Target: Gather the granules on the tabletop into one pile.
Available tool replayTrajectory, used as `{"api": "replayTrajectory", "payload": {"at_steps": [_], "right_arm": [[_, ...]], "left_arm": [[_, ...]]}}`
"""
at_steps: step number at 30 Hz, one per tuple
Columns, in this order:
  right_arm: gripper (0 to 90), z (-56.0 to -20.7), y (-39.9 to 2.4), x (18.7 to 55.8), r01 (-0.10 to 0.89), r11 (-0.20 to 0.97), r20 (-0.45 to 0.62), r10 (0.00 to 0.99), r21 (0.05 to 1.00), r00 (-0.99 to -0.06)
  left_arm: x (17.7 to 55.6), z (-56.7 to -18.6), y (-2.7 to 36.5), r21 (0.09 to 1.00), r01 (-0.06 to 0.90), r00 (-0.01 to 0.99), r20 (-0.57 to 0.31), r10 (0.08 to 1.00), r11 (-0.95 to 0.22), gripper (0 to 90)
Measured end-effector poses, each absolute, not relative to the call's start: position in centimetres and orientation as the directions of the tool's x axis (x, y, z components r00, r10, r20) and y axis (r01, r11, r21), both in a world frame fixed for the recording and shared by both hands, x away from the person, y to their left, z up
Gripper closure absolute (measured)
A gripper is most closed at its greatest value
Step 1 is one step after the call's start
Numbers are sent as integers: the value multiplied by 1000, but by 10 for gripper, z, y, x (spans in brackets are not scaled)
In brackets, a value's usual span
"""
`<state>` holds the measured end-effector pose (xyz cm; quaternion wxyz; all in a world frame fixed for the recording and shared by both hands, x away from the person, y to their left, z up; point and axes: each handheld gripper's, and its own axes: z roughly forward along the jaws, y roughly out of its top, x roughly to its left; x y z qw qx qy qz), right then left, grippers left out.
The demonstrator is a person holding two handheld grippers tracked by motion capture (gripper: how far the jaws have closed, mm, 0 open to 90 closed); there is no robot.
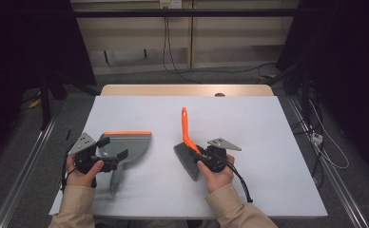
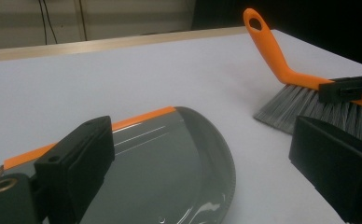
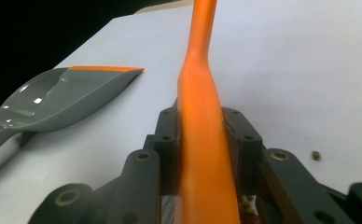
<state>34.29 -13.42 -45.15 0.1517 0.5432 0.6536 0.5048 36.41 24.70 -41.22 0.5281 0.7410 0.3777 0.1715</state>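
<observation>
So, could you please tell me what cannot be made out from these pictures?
- High view: whether the left gripper grips the grey plastic dustpan; gripper and hand cover the handle.
- Right gripper view: the grey bristles of the orange-handled brush, hidden behind handle and jaws; the small brown speck is too small to identify.
- Left gripper view: the dustpan's handle, cut off by the bottom edge.

Left tongs jaws apart, right tongs clamped, both forearms low
</observation>
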Motion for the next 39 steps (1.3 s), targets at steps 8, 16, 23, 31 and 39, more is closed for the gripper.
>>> {"api": "replayTrajectory", "payload": {"at_steps": [8,16,23,31,39], "right_arm": [[697,-450,-138,344,544,-98,344,861,834,-373],[707,-437,-134,350,538,-113,388,815,836,-431],[707,-412,-145,367,474,-85,355,780,876,-516],[708,-411,-174,395,363,117,121,813,924,-569],[708,-433,-184,394,306,274,-91,861,912,-500]], "left_arm": [[365,-412,247,913,378,654,-146,742,-153,67],[366,-413,245,911,380,660,-146,737,-160,67],[366,-413,246,912,380,656,-151,739,-152,67],[367,-413,247,910,384,656,-150,740,-156,67],[367,-414,246,908,387,657,-152,738,-158,70]]}}
